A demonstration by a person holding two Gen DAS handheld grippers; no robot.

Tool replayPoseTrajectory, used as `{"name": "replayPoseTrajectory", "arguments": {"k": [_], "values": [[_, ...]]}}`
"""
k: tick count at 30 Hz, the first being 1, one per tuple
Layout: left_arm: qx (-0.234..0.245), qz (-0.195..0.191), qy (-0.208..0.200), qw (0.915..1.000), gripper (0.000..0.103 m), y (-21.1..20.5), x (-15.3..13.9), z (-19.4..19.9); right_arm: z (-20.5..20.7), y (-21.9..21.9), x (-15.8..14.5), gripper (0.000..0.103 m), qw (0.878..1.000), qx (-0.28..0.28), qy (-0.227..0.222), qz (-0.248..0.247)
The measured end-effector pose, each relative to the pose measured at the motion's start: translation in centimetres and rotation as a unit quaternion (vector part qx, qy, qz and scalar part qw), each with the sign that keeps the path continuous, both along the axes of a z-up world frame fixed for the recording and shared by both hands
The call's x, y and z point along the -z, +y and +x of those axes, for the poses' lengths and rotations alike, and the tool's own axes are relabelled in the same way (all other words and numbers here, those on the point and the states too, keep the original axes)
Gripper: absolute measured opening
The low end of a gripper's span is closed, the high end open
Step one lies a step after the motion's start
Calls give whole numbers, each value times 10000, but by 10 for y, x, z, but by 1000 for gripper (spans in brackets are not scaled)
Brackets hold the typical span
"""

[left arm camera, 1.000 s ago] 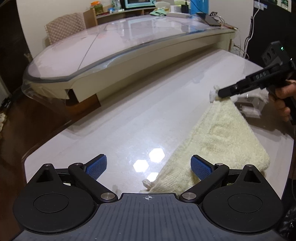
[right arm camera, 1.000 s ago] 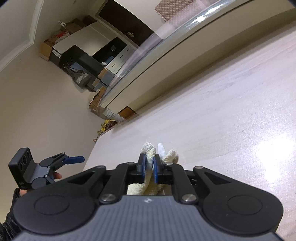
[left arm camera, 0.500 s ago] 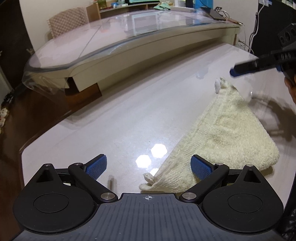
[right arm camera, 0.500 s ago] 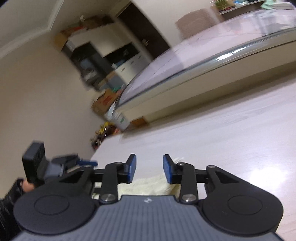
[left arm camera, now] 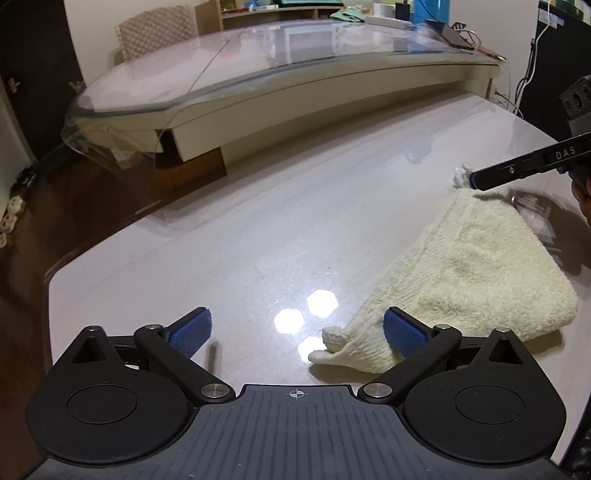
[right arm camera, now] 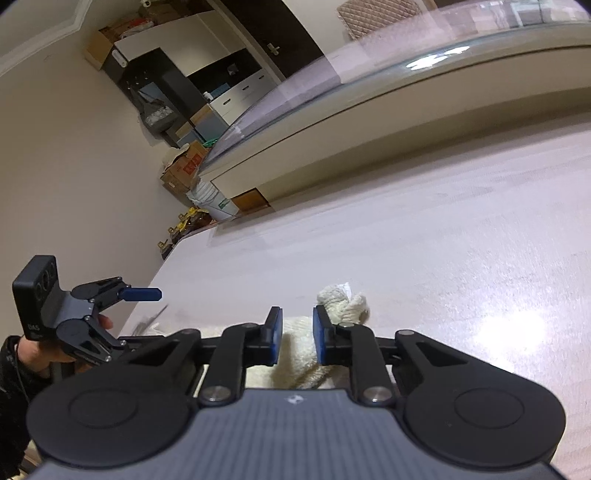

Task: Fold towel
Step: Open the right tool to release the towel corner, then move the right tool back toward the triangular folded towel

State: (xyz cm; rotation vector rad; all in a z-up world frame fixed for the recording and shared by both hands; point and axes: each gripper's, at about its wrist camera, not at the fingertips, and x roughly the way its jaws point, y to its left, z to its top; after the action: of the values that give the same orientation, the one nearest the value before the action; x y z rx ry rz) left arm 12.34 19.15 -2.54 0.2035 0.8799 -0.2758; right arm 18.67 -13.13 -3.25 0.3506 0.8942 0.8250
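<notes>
A cream terry towel (left arm camera: 465,273) lies folded on the glossy white table (left arm camera: 258,229), at the right. Its near corner (left arm camera: 332,343) sits between my left gripper's (left arm camera: 297,328) wide-open blue pads, untouched. My right gripper (right arm camera: 297,338) is open with a narrow gap, and the towel's far corner (right arm camera: 343,299) lies just past its right pad; towel (right arm camera: 295,354) shows between the pads. In the left wrist view the right gripper's finger (left arm camera: 517,170) hovers at that far corner (left arm camera: 461,179). The left gripper also shows in the right wrist view (right arm camera: 140,295), open.
A second table with a clear glass top (left arm camera: 258,62) stands beyond a gap. A padded chair (left arm camera: 155,29) and shelves stand behind it. The table's left edge (left arm camera: 48,280) drops to dark wooden floor. Boxes (right arm camera: 184,166) sit by the wall.
The right gripper let go of the towel's far corner and lifted away; it has now come back down at that corner with its jaws narrower. The left gripper stayed open near the near corner.
</notes>
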Motion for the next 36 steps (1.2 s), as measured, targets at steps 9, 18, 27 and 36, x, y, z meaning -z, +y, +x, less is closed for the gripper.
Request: {"name": "replayPoseTrajectory", "arguments": {"k": [9,18,27,36], "values": [[-160,35,-76,9998,103,0,-7,-4,0,-7,1,22,9995,189,140,187],[-511,48,-238,9984,103,-1,-28,-31,-49,-18,-40,59,9980,-46,-634,4],[-597,407,-162,9973,103,-22,-15,-63,-91,-34,-44,77,9947,-46,-964,-363],[-831,330,-115,9959,103,-23,-5,-57,-113,-50,-49,89,9942,40,-949,-514]]}}
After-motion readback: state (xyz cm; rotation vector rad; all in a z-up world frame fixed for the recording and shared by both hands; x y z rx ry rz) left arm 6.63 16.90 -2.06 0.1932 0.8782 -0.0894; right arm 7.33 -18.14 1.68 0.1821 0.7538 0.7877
